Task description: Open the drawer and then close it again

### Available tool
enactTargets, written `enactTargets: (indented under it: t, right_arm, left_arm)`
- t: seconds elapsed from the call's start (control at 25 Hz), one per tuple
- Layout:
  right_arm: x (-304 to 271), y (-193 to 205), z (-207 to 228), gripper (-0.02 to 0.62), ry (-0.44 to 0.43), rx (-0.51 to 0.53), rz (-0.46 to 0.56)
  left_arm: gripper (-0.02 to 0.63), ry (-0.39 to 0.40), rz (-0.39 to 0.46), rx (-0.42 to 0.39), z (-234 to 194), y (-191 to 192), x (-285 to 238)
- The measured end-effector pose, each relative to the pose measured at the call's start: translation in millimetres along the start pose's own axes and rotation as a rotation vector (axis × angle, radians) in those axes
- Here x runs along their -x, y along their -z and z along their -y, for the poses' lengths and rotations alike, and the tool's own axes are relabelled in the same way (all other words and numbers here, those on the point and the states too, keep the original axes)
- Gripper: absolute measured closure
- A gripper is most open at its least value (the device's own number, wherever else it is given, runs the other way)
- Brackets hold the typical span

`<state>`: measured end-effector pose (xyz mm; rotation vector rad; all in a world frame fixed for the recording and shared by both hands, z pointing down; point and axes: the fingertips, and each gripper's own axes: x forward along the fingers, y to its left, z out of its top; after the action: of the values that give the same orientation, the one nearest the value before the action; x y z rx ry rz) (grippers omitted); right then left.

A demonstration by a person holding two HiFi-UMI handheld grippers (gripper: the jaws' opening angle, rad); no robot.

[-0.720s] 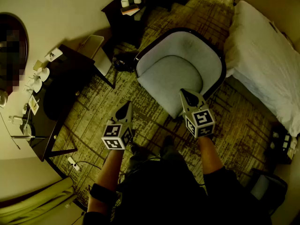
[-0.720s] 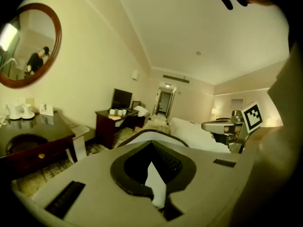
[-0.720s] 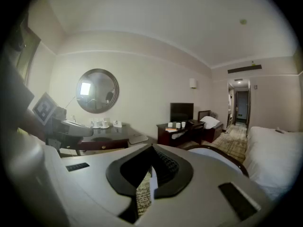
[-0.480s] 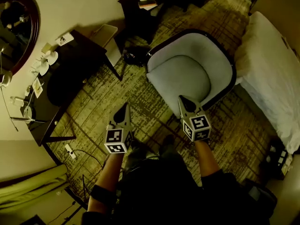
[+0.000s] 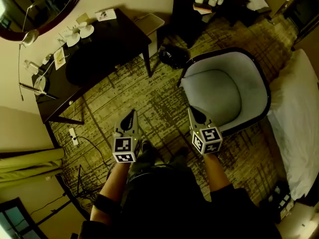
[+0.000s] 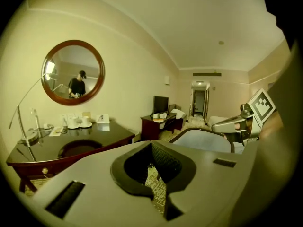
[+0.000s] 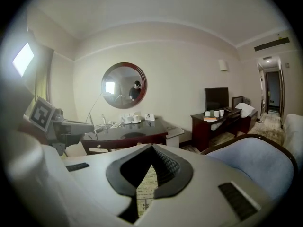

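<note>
Patterned carpet (image 5: 124, 96), glossy desk (image 5: 124, 39), round mirror (image 5: 35, 4), padded armchair (image 5: 224, 88), left gripper (image 5: 131, 113) and right gripper (image 5: 192, 110) clenched empty

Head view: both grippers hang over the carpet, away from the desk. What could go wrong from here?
1. The left gripper and right gripper are both shut and apart from the desk; a shut gripper would likely bump the small drawer knob rather than take it.
2. A cable lies on the carpet beside the desk; feet could catch it on the approach.
3. Cups stand on the desk; a hard tug may rattle them.
</note>
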<state>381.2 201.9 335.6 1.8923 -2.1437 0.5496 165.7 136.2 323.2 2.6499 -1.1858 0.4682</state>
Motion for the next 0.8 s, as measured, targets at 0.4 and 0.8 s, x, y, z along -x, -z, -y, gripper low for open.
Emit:
enactTargets:
  t: [0.4,0.8]
  right_arm:
    - [-94.4,-21.8,-115.1,0.591,-0.122,0.007,0.005]
    - [-162.4,-33.1,-145.9,0.589,-0.236,0.024,-0.043]
  left_arm:
    - [0.604,-0.068,0.014,-0.011,-111.8,11.8,25.7]
    - [0.604,-0.148,-0.011,0.011,-159.0,11.8,12.2]
